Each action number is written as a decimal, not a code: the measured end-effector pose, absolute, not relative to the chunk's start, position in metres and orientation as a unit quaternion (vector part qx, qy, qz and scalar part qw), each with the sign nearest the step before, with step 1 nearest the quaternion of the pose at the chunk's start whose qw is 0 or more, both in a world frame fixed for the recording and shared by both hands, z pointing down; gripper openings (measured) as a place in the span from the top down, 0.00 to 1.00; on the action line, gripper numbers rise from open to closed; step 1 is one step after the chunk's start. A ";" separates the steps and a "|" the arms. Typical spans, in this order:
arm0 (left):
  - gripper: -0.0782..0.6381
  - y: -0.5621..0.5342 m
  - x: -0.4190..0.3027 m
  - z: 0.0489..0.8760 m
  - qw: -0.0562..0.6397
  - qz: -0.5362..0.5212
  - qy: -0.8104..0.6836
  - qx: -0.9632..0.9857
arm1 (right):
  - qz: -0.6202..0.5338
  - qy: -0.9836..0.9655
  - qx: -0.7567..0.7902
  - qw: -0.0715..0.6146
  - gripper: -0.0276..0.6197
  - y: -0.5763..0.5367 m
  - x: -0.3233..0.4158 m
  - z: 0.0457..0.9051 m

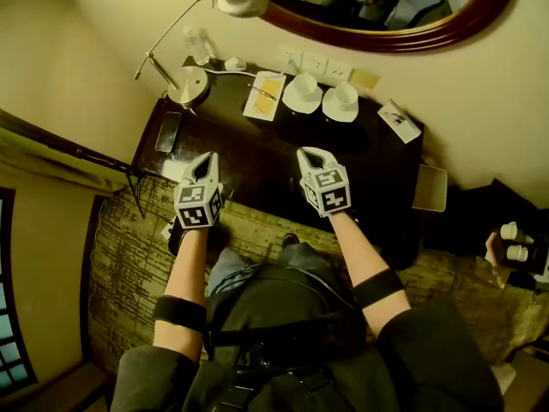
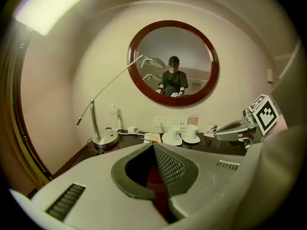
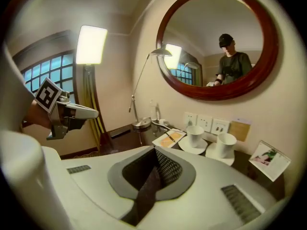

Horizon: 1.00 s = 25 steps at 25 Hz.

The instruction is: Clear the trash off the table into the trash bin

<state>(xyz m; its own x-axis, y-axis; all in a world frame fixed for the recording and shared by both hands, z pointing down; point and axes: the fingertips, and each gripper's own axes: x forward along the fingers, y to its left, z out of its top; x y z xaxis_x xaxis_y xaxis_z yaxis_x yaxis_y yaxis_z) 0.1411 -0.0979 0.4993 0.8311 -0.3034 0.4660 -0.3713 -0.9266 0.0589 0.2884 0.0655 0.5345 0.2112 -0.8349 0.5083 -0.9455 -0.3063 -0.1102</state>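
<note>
A dark table [image 1: 257, 157] stands against the wall below me. My left gripper [image 1: 204, 161] hovers over its front left part, shut, with nothing in it. My right gripper [image 1: 312, 154] is level with it over the front middle, also shut and holding nothing. In the left gripper view the jaws [image 2: 154, 150] meet, and the right gripper [image 2: 235, 128] shows at the right. The right gripper view shows its jaws [image 3: 156, 153] closed, with the left gripper [image 3: 72, 111] at the left. A small white scrap [image 1: 174, 170] lies at the table's front left corner, beside the left gripper. A pale box-like thing [image 1: 430, 187] stands at the table's right end.
Along the wall stand a desk lamp [image 1: 187, 86], a clear bottle [image 1: 197, 45], a white tray with a yellow card [image 1: 264, 95], two upturned cups on saucers [image 1: 302, 91] [image 1: 340, 99] and a picture card [image 1: 399, 120]. A flat black device [image 1: 169, 131] lies at the left. A round mirror [image 1: 386, 33] hangs above.
</note>
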 end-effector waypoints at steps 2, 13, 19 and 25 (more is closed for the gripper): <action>0.89 -0.079 0.168 0.497 0.066 0.234 -0.144 0.959 | 0.248 -0.547 0.792 0.105 0.95 0.095 0.310 0.533; 0.89 -0.027 0.237 0.496 0.032 0.233 0.002 0.972 | 0.261 -0.423 0.865 0.075 0.95 0.180 0.338 0.527; 0.89 -0.046 0.237 0.492 0.029 0.228 0.021 0.973 | 0.262 -0.395 0.878 0.073 0.95 0.175 0.327 0.527; 0.89 -0.056 0.234 0.494 0.024 0.231 0.034 0.972 | 0.269 -0.386 0.879 0.071 0.95 0.171 0.322 0.528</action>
